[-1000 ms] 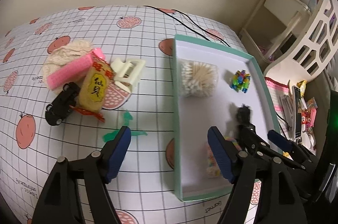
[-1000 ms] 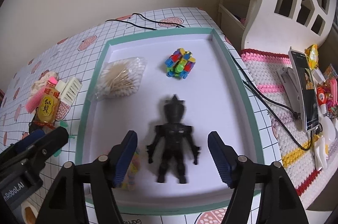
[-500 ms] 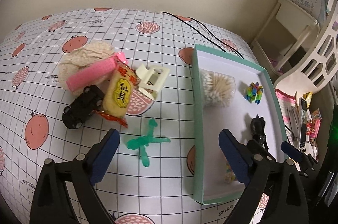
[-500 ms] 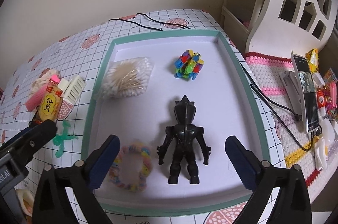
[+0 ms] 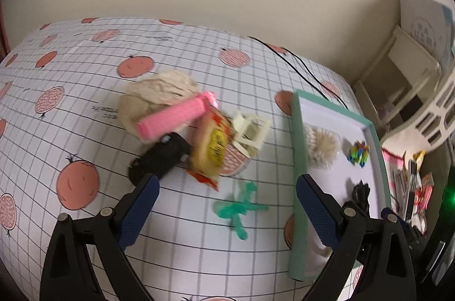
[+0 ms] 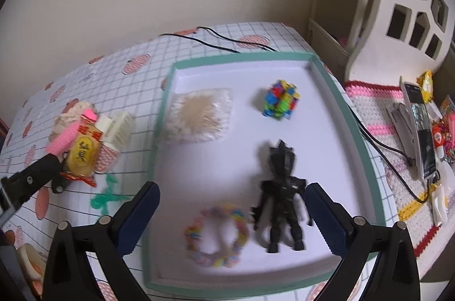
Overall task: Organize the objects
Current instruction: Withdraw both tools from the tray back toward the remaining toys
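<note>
A green-rimmed white tray [image 6: 335, 90] holds a bag of cotton swabs [image 6: 199, 116], a colourful block cube [image 6: 280, 102], a black figure [image 6: 281, 195] and a pastel bead bracelet [image 6: 216, 235]. My right gripper [image 6: 231, 213] hangs open over the bracelet and figure. My left gripper [image 5: 226, 204] is open above the tablecloth, close over a green toy figure [image 5: 239, 208]. Beyond it lies a pile: black toy car [image 5: 159, 159], yellow snack packet [image 5: 212, 147], pink roller [image 5: 176, 116], cream cloth [image 5: 157, 95], cream clip [image 5: 251, 132].
A black cable [image 6: 216, 41] runs along the table's far edge. To the right stand a white shelf unit [image 6: 398, 2], a crocheted mat [image 6: 384, 136] with a phone [image 6: 421, 130] and small items. The tray's rim [image 5: 298, 159] rises just right of the left gripper.
My left gripper has swung left, away from the tray toward the pile and green figure. My right gripper opened wide and drew back; the bracelet now shows beside the black figure.
</note>
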Available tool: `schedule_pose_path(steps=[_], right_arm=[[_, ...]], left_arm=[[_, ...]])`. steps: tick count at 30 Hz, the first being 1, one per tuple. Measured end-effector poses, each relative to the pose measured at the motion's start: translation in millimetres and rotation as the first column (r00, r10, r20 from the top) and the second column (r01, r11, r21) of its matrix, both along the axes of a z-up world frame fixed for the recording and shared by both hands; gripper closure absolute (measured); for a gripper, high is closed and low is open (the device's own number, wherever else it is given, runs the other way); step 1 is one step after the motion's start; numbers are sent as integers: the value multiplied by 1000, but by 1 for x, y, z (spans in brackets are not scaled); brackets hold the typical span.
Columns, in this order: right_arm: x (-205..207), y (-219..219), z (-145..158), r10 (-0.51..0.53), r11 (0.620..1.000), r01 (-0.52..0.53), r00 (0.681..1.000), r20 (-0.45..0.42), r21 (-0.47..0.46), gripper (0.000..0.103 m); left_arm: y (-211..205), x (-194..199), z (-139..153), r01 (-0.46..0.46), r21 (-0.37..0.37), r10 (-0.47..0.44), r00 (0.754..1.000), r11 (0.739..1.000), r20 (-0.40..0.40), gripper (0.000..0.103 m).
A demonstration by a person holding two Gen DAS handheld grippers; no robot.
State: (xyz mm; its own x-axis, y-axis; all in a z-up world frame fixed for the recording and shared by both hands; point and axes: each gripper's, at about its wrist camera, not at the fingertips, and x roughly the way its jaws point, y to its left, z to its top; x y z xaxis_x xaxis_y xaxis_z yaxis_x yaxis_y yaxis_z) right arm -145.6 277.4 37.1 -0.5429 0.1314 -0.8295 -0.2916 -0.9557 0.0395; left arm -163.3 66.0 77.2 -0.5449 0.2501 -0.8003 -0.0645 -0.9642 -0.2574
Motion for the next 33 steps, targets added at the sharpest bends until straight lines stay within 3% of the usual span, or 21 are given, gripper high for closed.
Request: schedule_pose_path(steps=[6,16,24,33], right_arm=[[-7,-33,12,87,996,-88,994,-73,-13,0],[-22,-85,12,215,975,-220,971,-107,-34,0],[-36,-113,-7,281,957,-284,958,-64,-55,0],[-44,-127,-31,318,946,-317,948,8,-65,0]], left_arm=[[-38,-8,1,-85,25,85,996,996,-8,6],[-83,-19,-5,-170,31,170,985,985,-12,6],[-86,-33,-18,-154,31,153,988,988,36,6],[-74,-43,-40,-94,-65,101,989,993,107,6]])
